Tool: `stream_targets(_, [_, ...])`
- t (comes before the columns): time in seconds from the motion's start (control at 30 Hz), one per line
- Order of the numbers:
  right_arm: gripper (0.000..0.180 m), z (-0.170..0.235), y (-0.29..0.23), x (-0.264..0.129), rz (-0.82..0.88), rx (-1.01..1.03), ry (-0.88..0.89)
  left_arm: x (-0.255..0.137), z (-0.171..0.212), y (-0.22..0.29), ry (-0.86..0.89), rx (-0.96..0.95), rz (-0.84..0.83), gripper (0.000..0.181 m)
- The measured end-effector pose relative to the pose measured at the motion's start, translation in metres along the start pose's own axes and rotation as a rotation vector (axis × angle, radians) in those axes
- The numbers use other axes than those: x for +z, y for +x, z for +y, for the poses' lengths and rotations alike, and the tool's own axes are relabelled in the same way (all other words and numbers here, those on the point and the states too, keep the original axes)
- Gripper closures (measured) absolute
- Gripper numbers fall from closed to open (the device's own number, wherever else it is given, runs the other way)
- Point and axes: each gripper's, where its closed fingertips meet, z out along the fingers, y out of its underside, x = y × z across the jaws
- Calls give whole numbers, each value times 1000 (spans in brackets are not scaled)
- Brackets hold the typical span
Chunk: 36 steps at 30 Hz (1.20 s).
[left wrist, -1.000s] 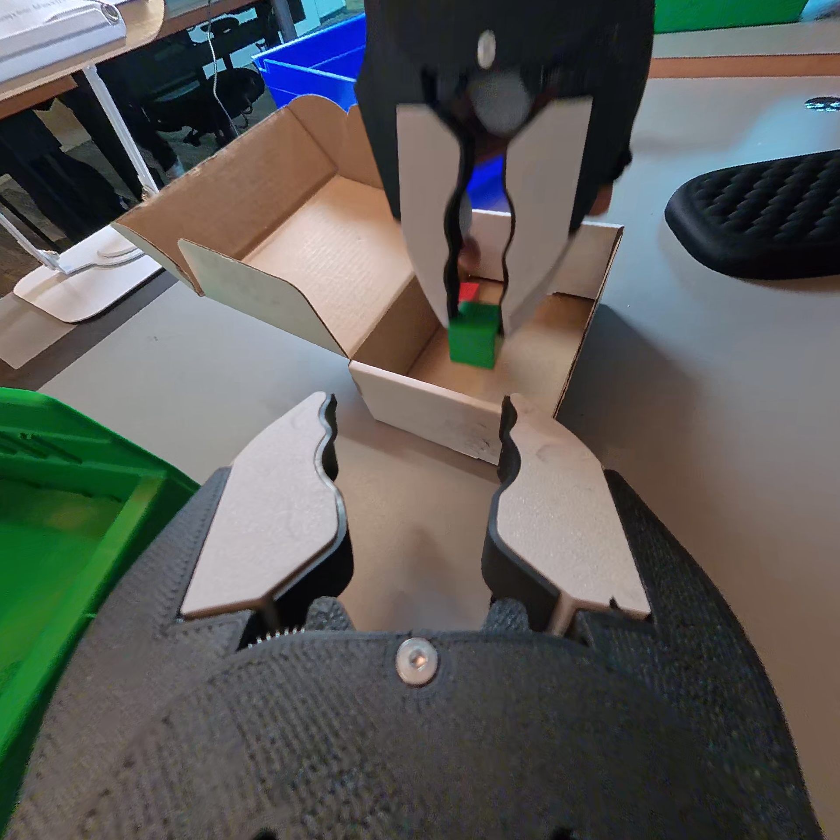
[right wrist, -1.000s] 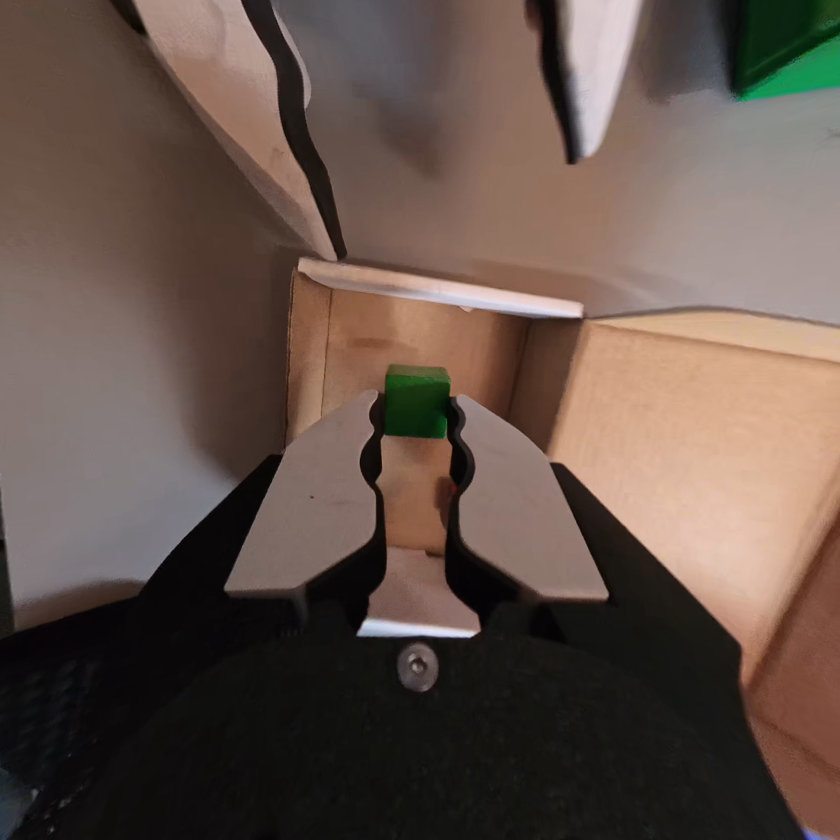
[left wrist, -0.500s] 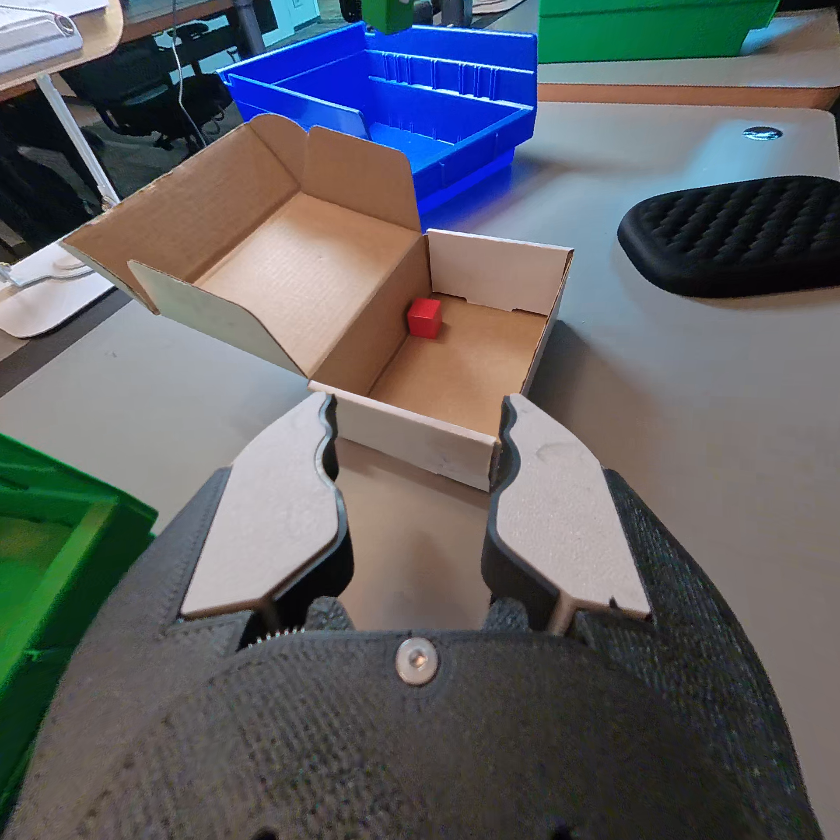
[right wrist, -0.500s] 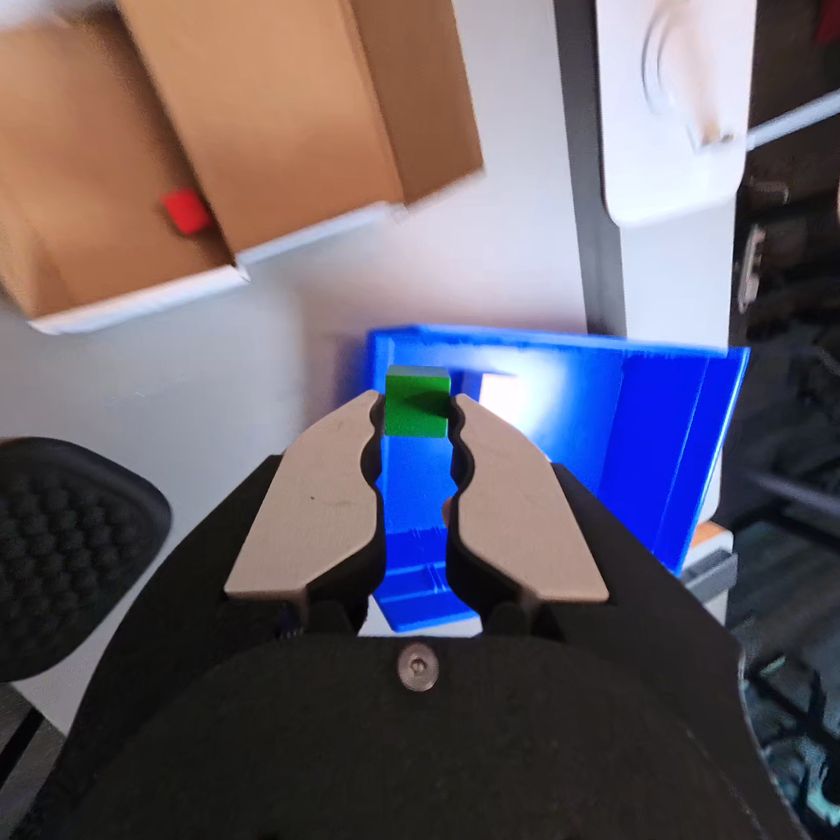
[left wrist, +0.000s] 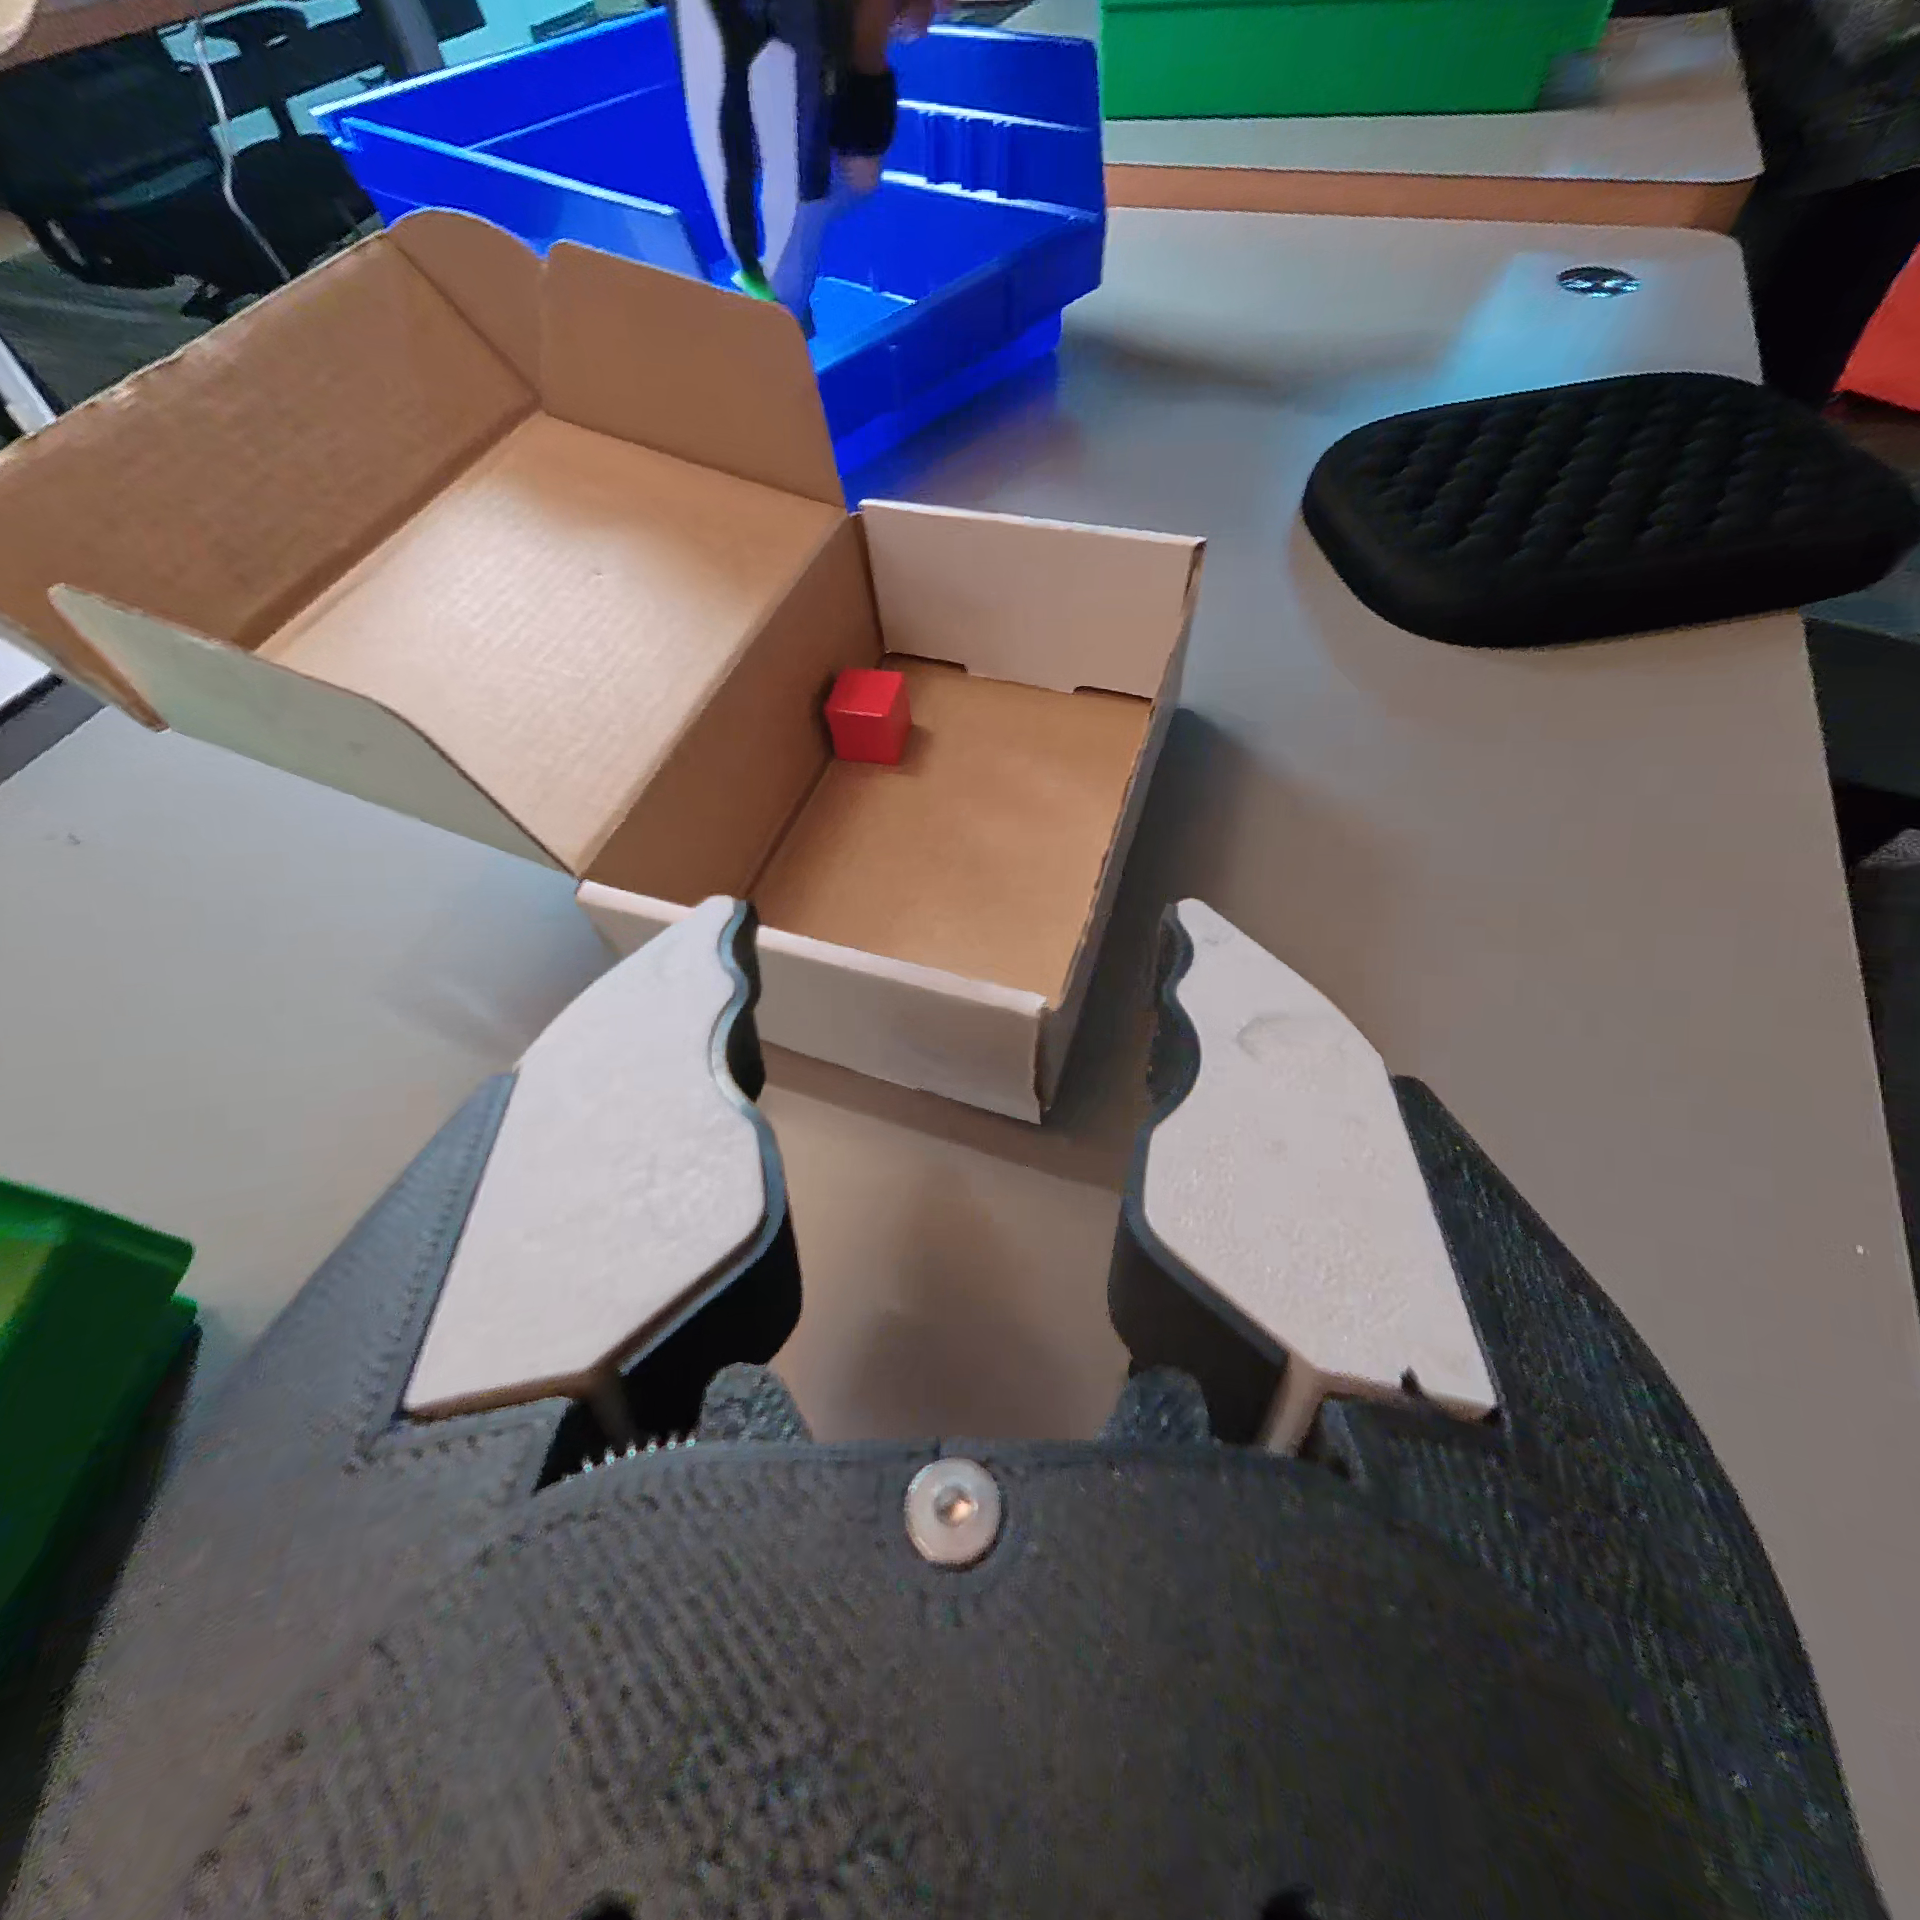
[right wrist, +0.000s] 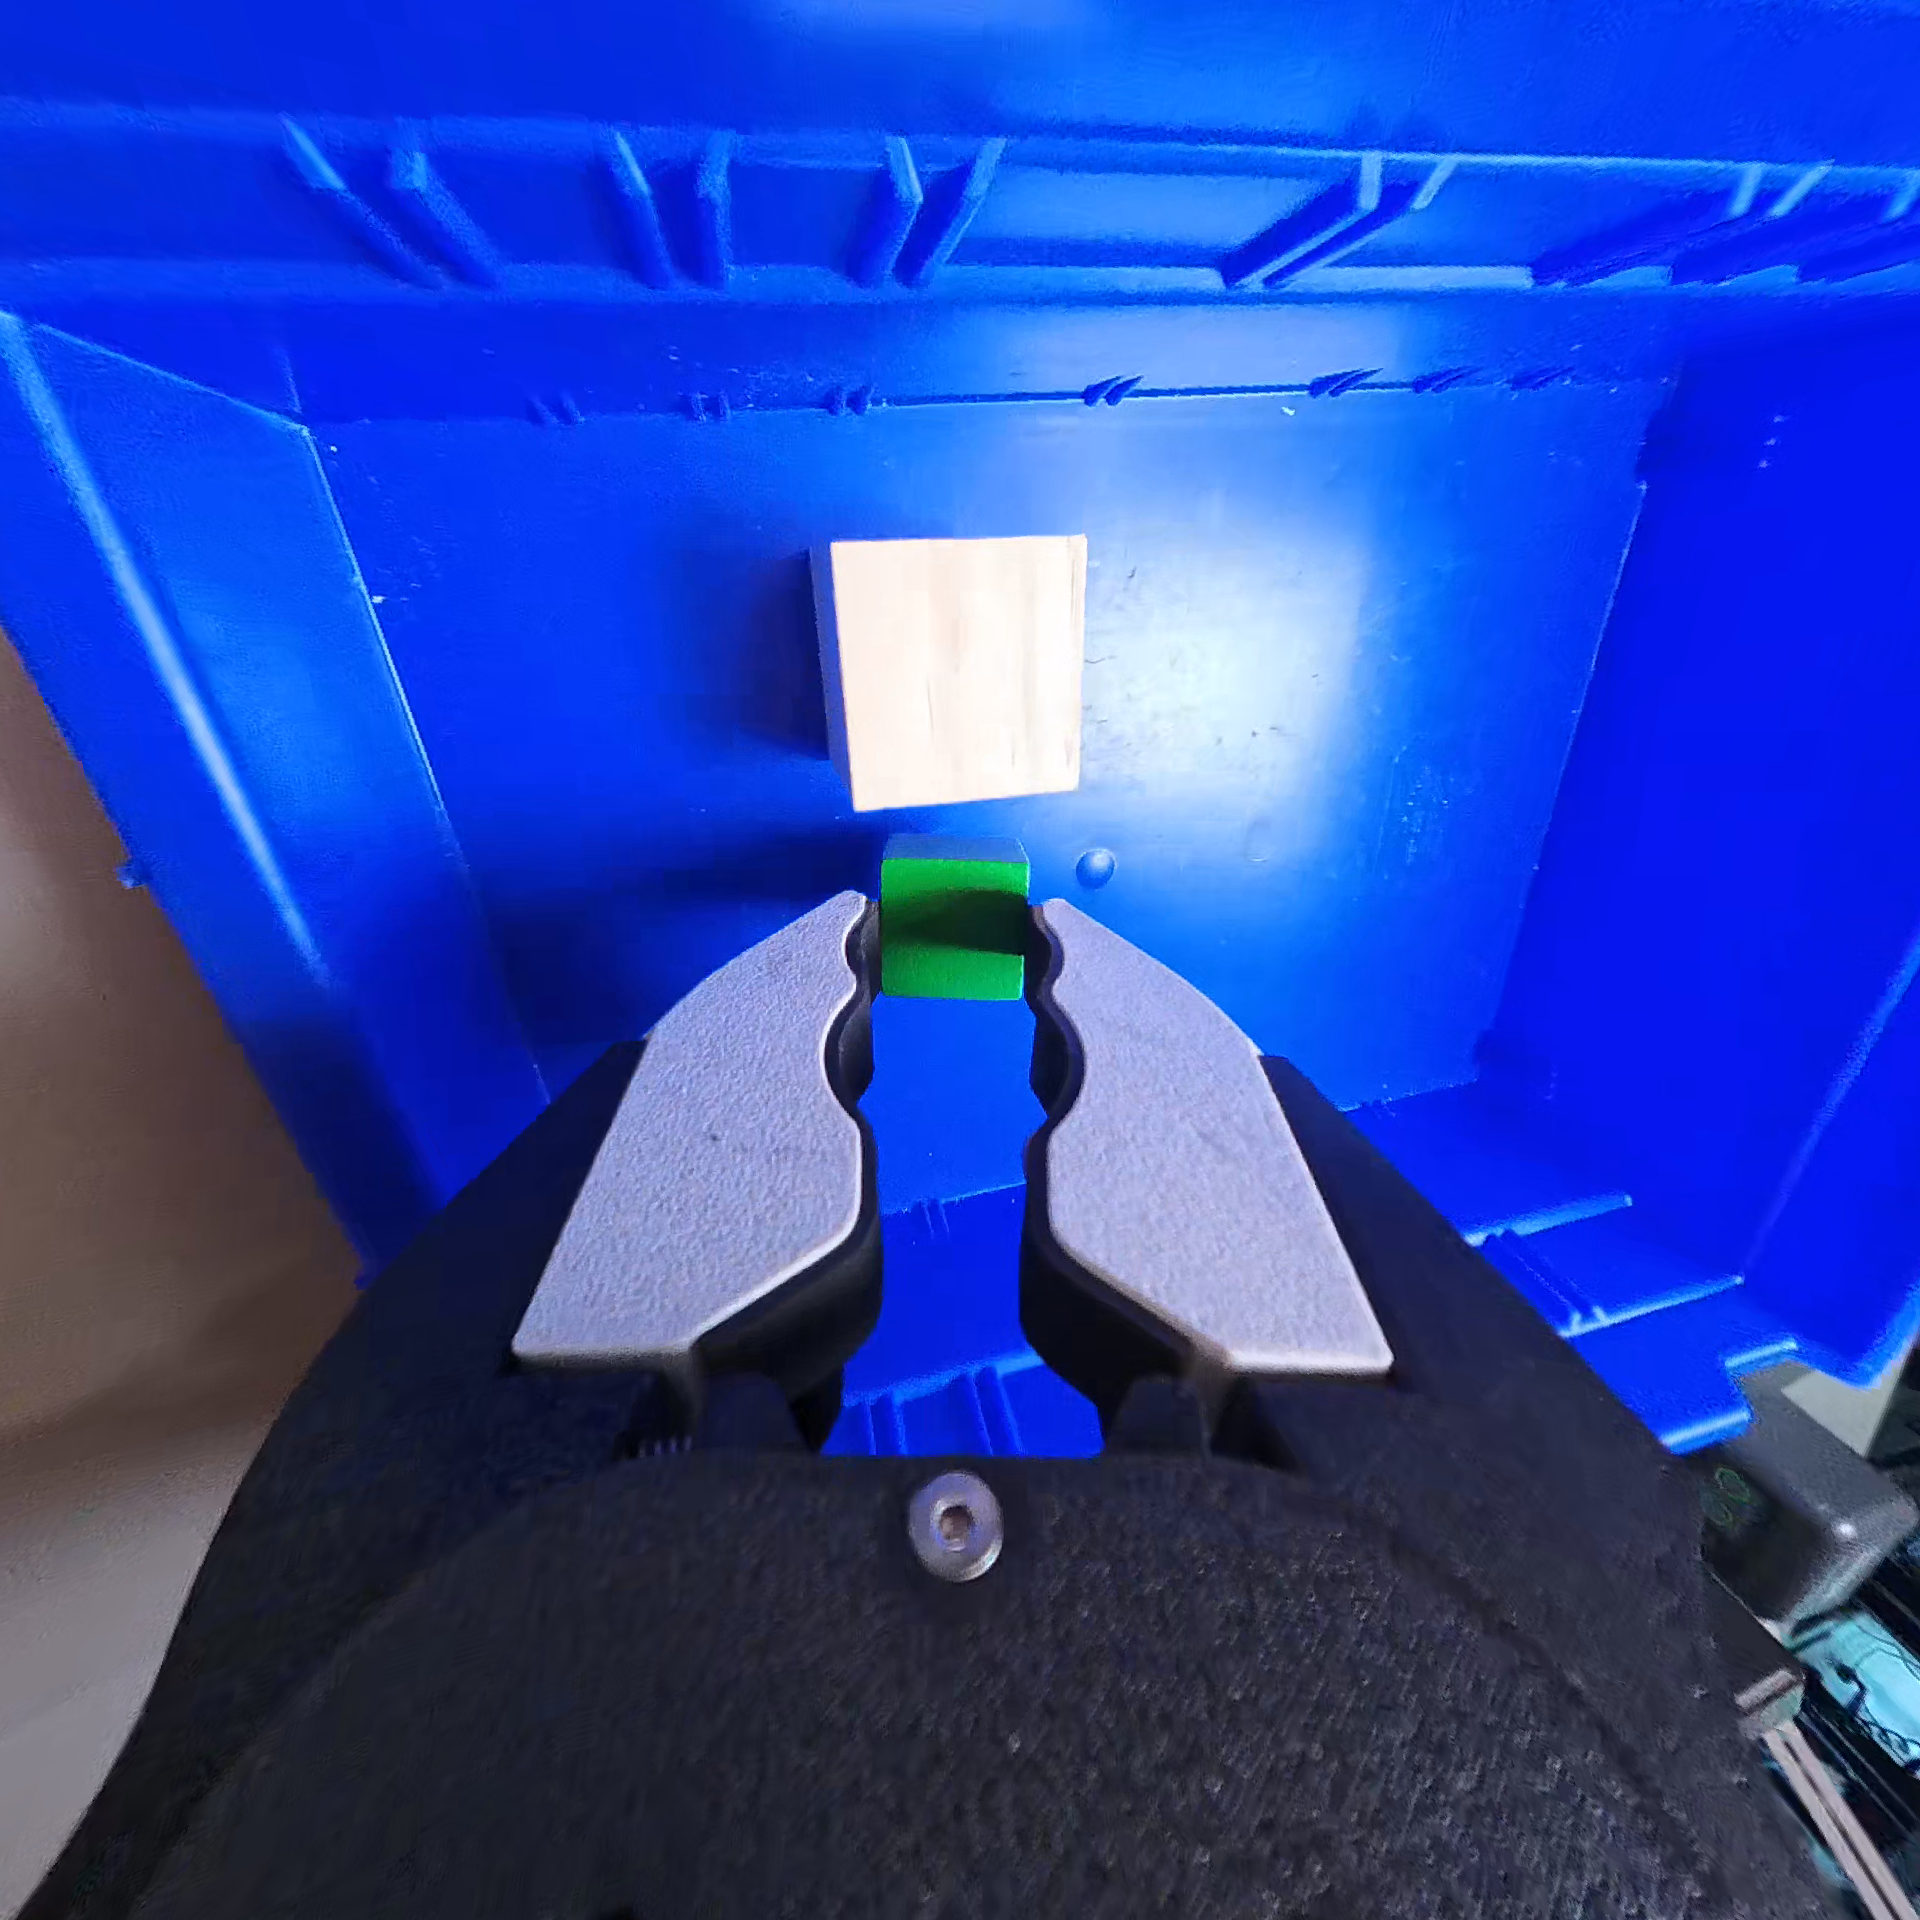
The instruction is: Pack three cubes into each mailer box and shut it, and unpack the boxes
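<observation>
Three cubes are showing: one red cube [left wrist: 869,716] lying mid-frame in the open mailer box [left wrist: 1112,831], one green cube [right wrist: 953,920] being pinched by the right hand-held gripper [right wrist: 951,935] inside the blue bin [right wrist: 1455,727], and one plain wooden cube [right wrist: 958,670] sitting just above it. The left hand-held gripper [left wrist: 951,971] is gaping wide, holding nothing, at the box's near wall on the worktop [left wrist: 1455,935].

A: What colours sit in the mailer box [left wrist: 977,613]?

B: Brown corrugated inside, white outer walls, with a red cube [left wrist: 869,715] at centre frame.

A: And the right wrist view?

B: A bright blue bin [right wrist: 1351,623] fills it. A green cube [right wrist: 952,920] sits between grey fingers [right wrist: 727,1132], under a pale wood-grain cube [right wrist: 958,670].

A: Anything patterned?

B: A black pad [left wrist: 1600,509] with a quilted bump texture, upper right of the left wrist view, on a grey table [left wrist: 1455,935]. A green bin [left wrist: 73,1340] shows lower left.
</observation>
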Motion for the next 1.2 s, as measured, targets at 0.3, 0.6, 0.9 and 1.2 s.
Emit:
stream_targets(0.3, [153,6,0,14,-16,-12,-55,9,13,12,-79,80,11,117])
stream_targets(0.6, [153,4,3,18,19,-39,-32,19,16,5,-115,149,-75,134])
stream_targets(0.9, [147,-16,-4,-23,67,-44,73,24,18,-2,-132,163,-114,146])
stream_targets(1.2, [151,-135,-161,-115,15,-386,375,22,19,-10,-127,129,-128,145])
